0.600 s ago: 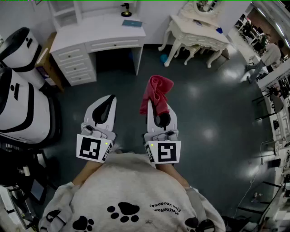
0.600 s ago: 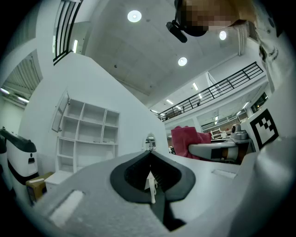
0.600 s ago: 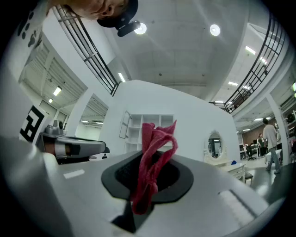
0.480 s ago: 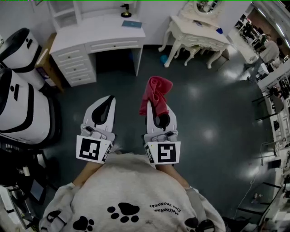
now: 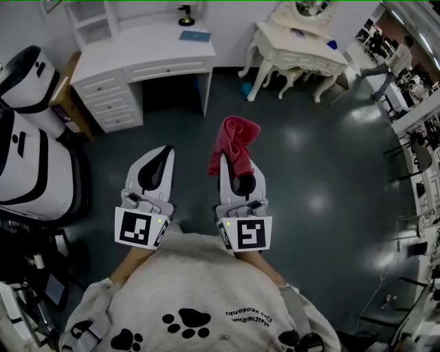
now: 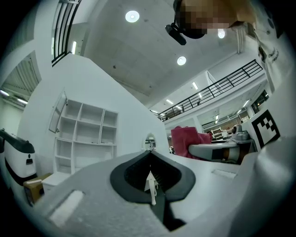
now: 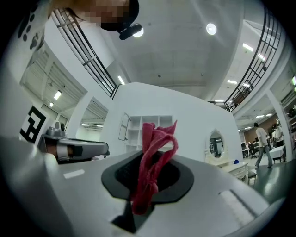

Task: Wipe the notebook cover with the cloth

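Observation:
A red cloth (image 5: 235, 143) hangs bunched from my right gripper (image 5: 234, 163), whose jaws are shut on it; the right gripper view shows the cloth (image 7: 150, 162) pinched between them and sticking upward. My left gripper (image 5: 157, 162) is held level beside it, jaws shut with nothing between them (image 6: 150, 173). Both grippers are held over the dark floor, close to the person's chest. A blue notebook (image 5: 194, 36) lies on the white desk (image 5: 137, 55) far ahead, well apart from both grippers.
A white drawer desk with a shelf unit stands ahead left, an ornate white dressing table (image 5: 302, 48) ahead right. A large white-and-black machine (image 5: 27, 144) stands at the left. A person (image 5: 388, 62) walks at the far right. A small dark object (image 5: 184, 15) stands on the desk.
The view has shifted slightly; the desk and dressing table sit a little higher in the picture. Both grippers keep their pose, the cloth still held. The person at far right has moved.

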`<state>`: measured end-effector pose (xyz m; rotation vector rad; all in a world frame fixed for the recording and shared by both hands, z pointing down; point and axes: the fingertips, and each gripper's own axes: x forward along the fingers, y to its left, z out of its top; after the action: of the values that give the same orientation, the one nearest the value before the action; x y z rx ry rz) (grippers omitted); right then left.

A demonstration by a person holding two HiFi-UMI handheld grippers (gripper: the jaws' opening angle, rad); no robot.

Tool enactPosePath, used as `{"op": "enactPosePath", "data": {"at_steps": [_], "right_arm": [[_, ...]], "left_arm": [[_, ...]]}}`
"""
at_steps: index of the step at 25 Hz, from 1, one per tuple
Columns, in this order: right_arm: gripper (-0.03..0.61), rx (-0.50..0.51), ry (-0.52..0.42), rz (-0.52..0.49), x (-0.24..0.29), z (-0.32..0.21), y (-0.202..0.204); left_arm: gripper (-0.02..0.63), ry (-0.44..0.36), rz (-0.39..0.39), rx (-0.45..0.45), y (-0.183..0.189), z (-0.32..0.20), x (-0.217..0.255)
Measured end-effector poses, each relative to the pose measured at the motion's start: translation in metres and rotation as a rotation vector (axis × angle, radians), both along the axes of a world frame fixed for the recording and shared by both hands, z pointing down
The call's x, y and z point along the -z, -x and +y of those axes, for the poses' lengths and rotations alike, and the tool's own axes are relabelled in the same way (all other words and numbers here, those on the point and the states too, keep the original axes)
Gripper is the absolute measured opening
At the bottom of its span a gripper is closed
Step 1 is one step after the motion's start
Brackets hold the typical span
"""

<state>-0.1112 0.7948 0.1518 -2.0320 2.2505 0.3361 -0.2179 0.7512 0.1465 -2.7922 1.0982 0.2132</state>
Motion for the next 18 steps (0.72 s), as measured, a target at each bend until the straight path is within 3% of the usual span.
{"op": "enactPosePath", "data": {"at_steps": [10,18], "right_arm": [[0.048,0.008,0.002,0.006,-0.006,-0.045,-0.005],[0.048,-0.01,0.013,0.018,-0.013,-0.131,-0.011]], "left_arm": [[-0.003,0.001,-0.007,0.014,-0.007,-0.043,-0.007],[-0.003,0.005,0.01,-0.016,-0.017,-0.132,-0.014]]}}
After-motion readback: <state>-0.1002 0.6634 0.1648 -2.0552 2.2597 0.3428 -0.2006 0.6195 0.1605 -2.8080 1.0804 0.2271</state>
